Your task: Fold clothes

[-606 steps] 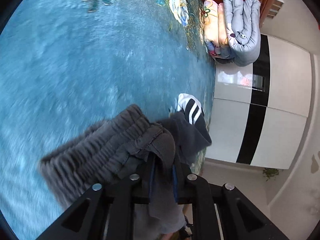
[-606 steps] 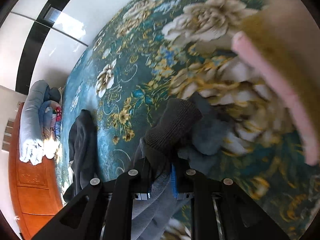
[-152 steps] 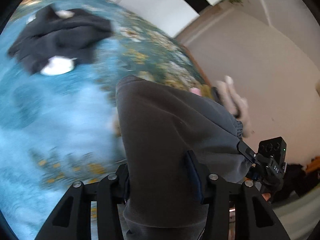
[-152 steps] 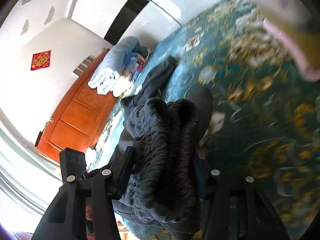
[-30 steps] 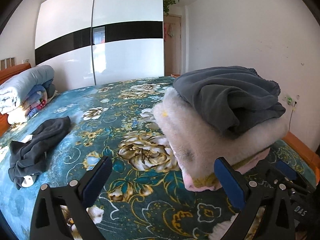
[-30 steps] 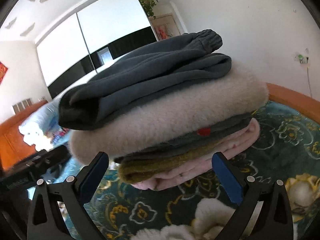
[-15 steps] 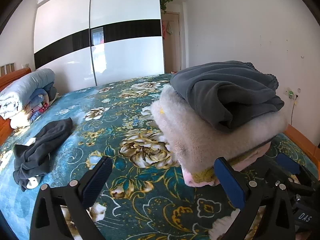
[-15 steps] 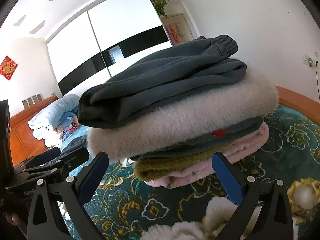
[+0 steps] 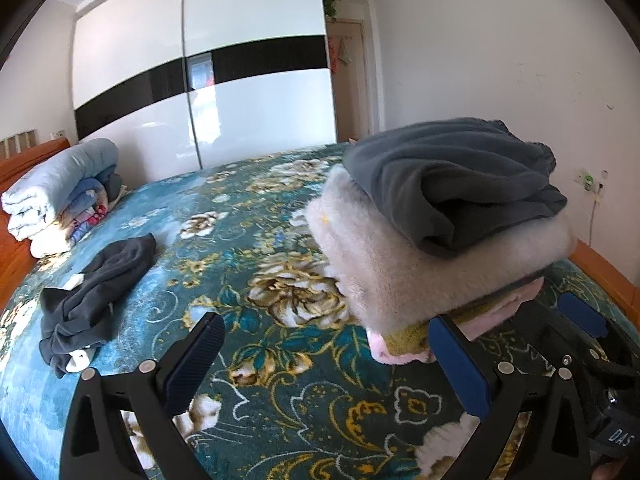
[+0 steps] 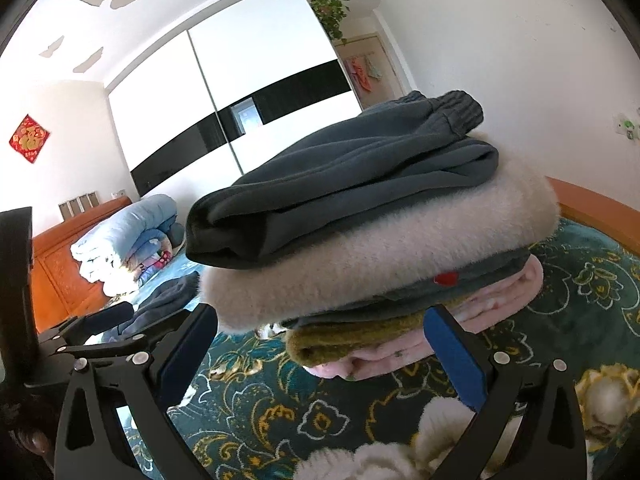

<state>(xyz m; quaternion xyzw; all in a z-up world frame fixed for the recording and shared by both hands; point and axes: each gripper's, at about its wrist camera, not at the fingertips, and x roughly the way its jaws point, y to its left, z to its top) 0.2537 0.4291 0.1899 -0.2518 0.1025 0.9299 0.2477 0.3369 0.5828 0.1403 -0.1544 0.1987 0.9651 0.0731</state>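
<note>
On the bed, right side: a stack of folded clothes
Stack (image 9: 420, 256): sits on the bedspread (image 9: 248, 248) near the right edge, close to the wooden frame (image 9: 604, 268)
Top layer: grey trousers (image 10: 348, 176), folded, cuffed end toward the wall
Under it: fluffy cream sweater (image 10: 376, 248), wider than the trousers
Lower layers: a thin grey piece, an olive knit (image 10: 352, 340), a pink fleece (image 10: 460, 320) at the bottom, touching the bedspread
Dark garment (image 9: 92, 292): unfolded, crumpled near the left edge, well apart from the stack
Left gripper (image 9: 328, 360): spread wide, holding nothing, low over the bedspread; its right finger is just in front of the stack's bottom edge
Right gripper (image 10: 320, 352): spread wide, holding nothing, fingers to either side of the stack's lower front; contact cannot be told
Quilts (image 9: 60, 196): rolled and piled at the head of the bed against the headboard (image 10: 60, 272)
Wardrobe (image 9: 200, 92): white sliding doors with a black band, beyond the far edge
</note>
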